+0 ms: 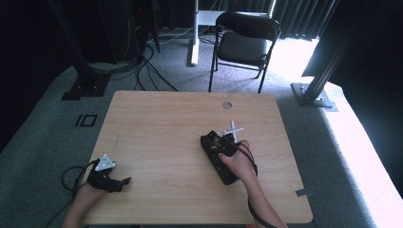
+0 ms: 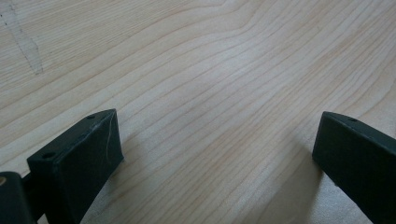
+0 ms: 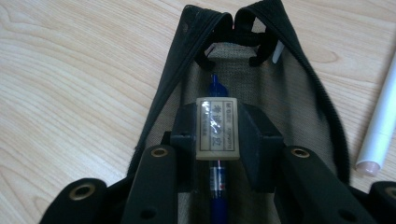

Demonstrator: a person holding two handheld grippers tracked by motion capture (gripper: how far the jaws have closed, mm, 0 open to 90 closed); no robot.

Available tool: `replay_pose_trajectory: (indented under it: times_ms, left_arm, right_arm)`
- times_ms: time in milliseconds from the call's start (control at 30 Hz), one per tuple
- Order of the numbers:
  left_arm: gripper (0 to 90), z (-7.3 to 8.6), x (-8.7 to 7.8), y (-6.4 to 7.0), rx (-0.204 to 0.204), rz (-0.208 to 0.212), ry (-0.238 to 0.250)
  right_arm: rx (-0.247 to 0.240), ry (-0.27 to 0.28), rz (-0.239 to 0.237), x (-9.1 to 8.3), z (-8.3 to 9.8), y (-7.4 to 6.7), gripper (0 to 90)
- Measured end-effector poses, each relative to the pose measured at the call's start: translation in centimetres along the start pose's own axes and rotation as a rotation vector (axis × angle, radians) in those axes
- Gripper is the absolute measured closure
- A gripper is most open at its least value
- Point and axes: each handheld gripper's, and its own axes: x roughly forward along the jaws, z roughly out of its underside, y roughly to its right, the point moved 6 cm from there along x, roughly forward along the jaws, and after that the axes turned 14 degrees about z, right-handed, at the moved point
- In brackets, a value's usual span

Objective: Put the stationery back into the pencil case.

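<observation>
Right gripper view: the right gripper has its jaws clamped on an eraser, mid-frame above an open pencil case. A blue pen inside is partly hidden behind the eraser. Lower left of the high view, the left gripper is released over the bare desk.

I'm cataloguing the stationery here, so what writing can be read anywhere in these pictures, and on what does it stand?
Eraser between the right tongs, above the open pencil case: a printed label with dark characters, too blurred to read.
Blue pen in the case: a pale band low on its barrel, too small to read.
White pen on the table: no text visible.
</observation>
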Motion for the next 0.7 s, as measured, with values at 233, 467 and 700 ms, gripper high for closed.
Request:
replay_pose_trajectory:
  times_ms: [233, 467, 700]
  left_arm:
    - [1.6, 0.0, 0.0, 0.0, 0.0, 0.0, 0.0]
    - [1.6, 0.0, 0.0, 0.0, 0.0, 0.0, 0.0]
    - [1.6, 0.0, 0.0, 0.0, 0.0, 0.0, 0.0]
  right_arm:
    - [-0.017, -0.013, 0.002, 0.2, -0.1, -0.2, 68.1]
    - [-0.004, -0.015, -0.02, -0.1, -0.3, -0.2, 65.3]
    - [0.01, 0.058, -0.048, -2.3, -1.3, 0.2, 65.4]
